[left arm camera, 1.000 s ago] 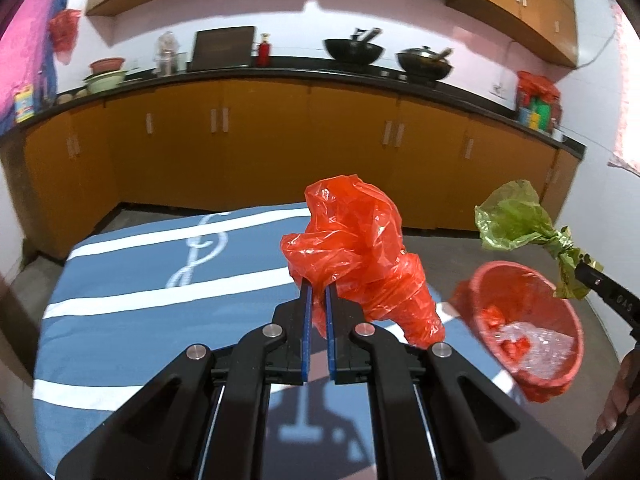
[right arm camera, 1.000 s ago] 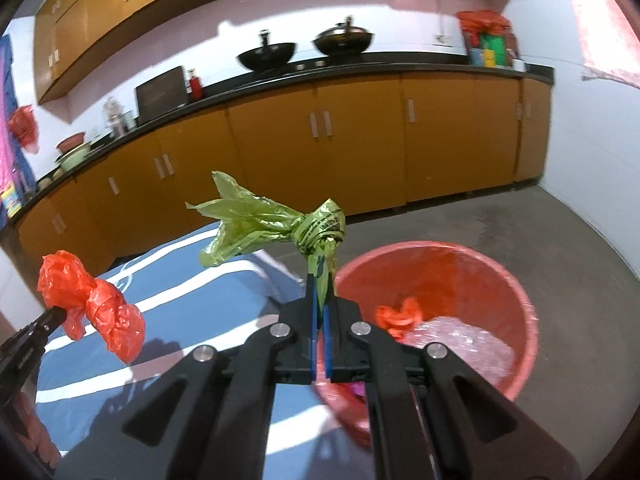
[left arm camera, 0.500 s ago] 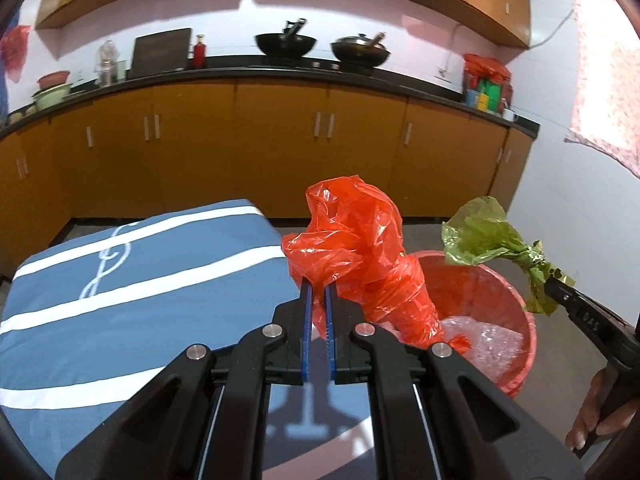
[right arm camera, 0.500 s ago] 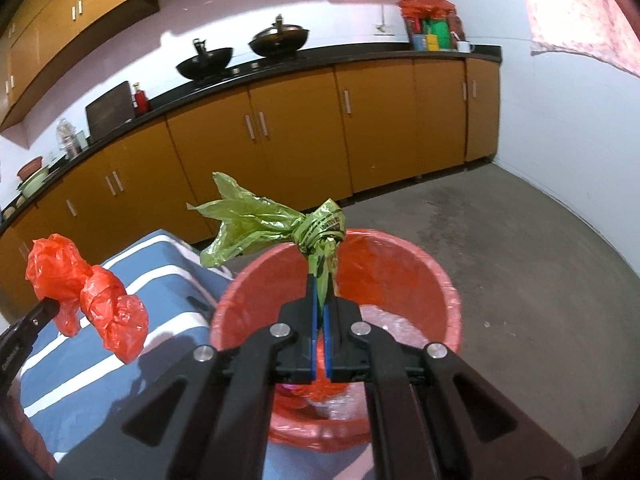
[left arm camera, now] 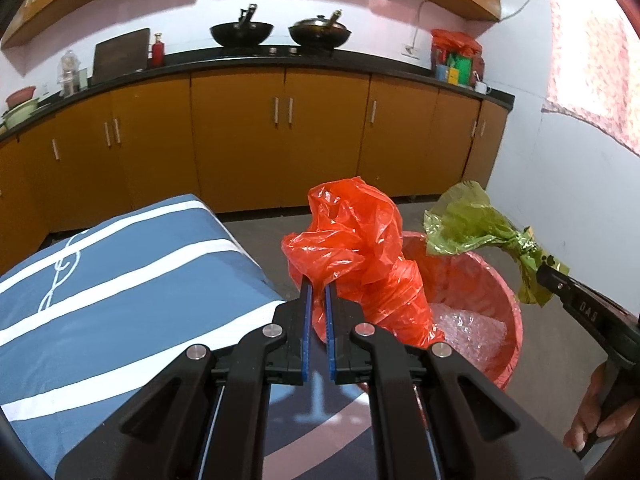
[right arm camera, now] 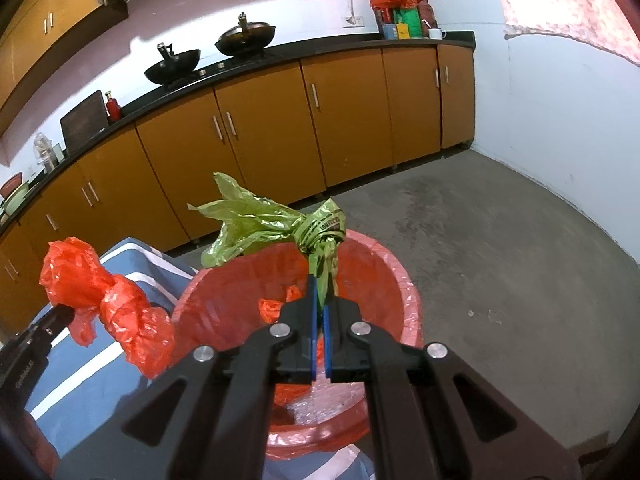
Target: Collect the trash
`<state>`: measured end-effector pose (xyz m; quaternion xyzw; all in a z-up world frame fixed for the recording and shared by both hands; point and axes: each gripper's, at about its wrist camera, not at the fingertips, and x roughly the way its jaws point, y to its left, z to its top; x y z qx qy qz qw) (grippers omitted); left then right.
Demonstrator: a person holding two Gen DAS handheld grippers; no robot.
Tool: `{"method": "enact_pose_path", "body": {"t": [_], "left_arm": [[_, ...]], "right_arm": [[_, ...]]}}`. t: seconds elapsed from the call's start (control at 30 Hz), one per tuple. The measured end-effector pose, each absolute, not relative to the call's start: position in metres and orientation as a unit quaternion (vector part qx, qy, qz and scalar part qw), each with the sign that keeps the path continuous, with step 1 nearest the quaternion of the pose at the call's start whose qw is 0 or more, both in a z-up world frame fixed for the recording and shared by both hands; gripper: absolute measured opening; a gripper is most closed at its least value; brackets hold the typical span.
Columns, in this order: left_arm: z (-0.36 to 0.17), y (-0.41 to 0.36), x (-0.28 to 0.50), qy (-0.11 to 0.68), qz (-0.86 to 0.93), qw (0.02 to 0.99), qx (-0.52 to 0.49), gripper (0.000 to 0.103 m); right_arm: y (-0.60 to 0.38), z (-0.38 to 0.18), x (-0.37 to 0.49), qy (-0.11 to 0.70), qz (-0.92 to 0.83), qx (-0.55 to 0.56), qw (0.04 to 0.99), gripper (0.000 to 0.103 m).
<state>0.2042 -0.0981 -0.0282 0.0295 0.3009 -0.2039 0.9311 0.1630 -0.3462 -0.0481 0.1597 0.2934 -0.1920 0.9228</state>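
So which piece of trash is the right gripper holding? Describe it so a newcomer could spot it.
Find the red bin on the floor beside the blue striped table. Above it the right gripper pinches a knotted green plastic bag. Its neighbour, held over the table edge, is red.

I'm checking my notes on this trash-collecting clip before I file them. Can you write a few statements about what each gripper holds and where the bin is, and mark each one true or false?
1. The left gripper is shut on a red plastic bag. True.
2. The right gripper holds a blue bottle. False: it is shut on a knotted green plastic bag.
3. The red bin stands on the kitchen counter. False: it stands on the floor, beside the blue striped cloth.
4. The bin already has trash in it. True: a red scrap and clear plastic lie inside.
5. The green bag already lies in the bin. False: it is held above the rim.
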Motion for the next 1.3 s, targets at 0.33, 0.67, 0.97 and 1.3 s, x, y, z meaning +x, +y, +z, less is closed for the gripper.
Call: {"method": "enact_pose_path", "body": {"t": [0.33,0.67,0.97,1.3], "left_arm": [[-0.038,-0.129,0.213,0.309,-0.229,0.922,0.05,0.006],[-0.048,-0.141,0.215,0.321,-0.228,0.918,0.05,0.049],[-0.048,-0.125,0.216,0.322,-0.21,0.922,0.042,0.049],[-0.035,-0.085,0.205,0.311,-0.181,0.933,0.027,0.057]], "right_arm": [[-0.355,-0.055,0.17,0.299,-0.194,0.167,0.919,0.004],[-0.354,-0.055,0.17,0.294,-0.175,0.175,0.923,0.026],[-0.363,-0.059,0.164,0.296,-0.189,0.18,0.919,0.027],[-0.347,-0.041,0.151,0.273,-0.175,0.159,0.932,0.066]]}}
